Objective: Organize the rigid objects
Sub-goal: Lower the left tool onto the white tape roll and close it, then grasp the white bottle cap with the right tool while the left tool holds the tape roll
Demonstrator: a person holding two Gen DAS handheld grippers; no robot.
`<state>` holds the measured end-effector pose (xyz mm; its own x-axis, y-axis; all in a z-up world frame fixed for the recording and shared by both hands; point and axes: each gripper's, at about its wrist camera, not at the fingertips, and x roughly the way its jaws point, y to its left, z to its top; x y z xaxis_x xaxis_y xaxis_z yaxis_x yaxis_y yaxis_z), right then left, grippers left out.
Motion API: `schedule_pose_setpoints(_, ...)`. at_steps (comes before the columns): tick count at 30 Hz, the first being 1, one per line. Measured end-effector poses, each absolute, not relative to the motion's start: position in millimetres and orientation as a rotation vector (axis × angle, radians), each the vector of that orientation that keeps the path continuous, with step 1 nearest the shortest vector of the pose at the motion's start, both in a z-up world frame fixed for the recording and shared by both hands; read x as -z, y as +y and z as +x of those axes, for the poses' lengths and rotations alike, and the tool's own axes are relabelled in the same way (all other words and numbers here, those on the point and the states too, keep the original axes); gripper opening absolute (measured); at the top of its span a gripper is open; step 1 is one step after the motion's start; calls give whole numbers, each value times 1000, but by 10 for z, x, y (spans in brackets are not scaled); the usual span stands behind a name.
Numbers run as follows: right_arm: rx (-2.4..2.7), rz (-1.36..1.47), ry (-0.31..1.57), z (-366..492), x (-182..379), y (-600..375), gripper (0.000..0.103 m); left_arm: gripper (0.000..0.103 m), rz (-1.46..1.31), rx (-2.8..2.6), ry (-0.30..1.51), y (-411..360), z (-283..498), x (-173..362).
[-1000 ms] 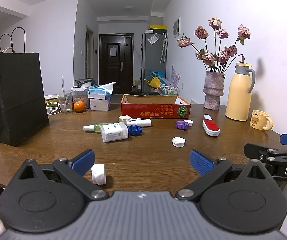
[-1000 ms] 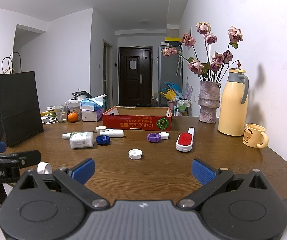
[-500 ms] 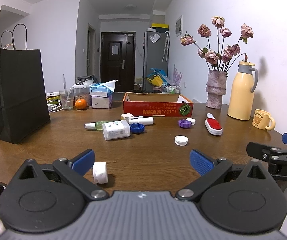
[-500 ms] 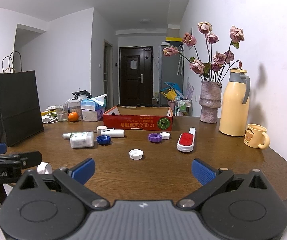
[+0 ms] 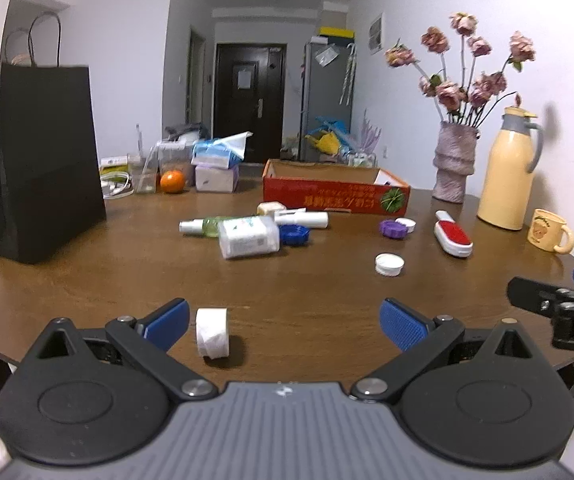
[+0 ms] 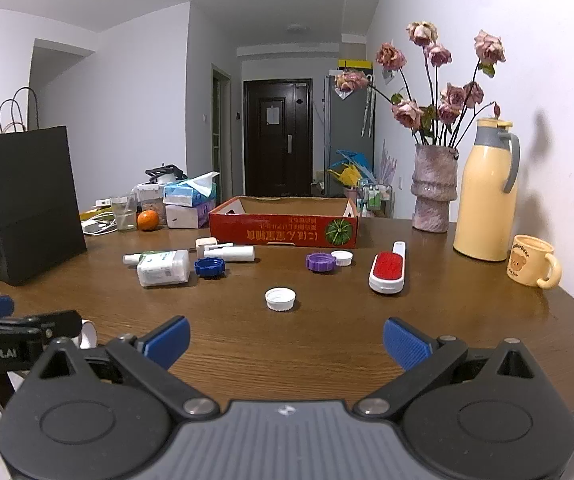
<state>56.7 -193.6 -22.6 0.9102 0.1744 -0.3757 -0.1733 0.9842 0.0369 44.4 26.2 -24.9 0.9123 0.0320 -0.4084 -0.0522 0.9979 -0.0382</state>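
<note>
Left gripper jaws spread wide, nothing held; right gripper likewise. White cap seen frame centre on tabletop: judged light, stiff, slippery; best pinched across rim.

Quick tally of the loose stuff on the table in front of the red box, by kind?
Screw caps: 4, blue ridged cap, purple ridged cap, small white cap beside it, white cap lying alone
Bottles and tubes: 3, white rectangular bottle, green spray bottle, white tube
Lint brush, red and white: 1
White tape roll: 1
Small cream block: 1
Total: 10
</note>
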Motion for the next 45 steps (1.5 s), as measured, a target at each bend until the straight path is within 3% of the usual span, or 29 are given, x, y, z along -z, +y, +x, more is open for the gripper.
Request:
schedule_pose_setpoints(18,-162,1,475,1042,446,-1852,103,101,-79,-121,523,605,966,610)
schedule_pose_setpoints(21,-162,-1,491,1122,477,-1819,103,95,-89,-129,544,661,1040,667)
schedule_pose_setpoints(27,-165,-11,523,1280,530,-1747,102,75,-122,-137,595,805,1204,772)
schedule_pose_setpoints(30,-168,-13,535,1349,551,-1718,102,56,-134,-117,613,833,1263,808)
schedule_pose_setpoints(32,-170,-16,540,1390,561,-1698,102,34,-147,-92,622,853,1301,820)
schedule_pose_setpoints(34,-171,-17,547,1432,565,-1680,102,26,-150,-84,629,862,1336,826)
schedule_pose_setpoints(45,-164,-13,564,1632,576,-1686,102,25,-156,-76,631,839,1487,783)
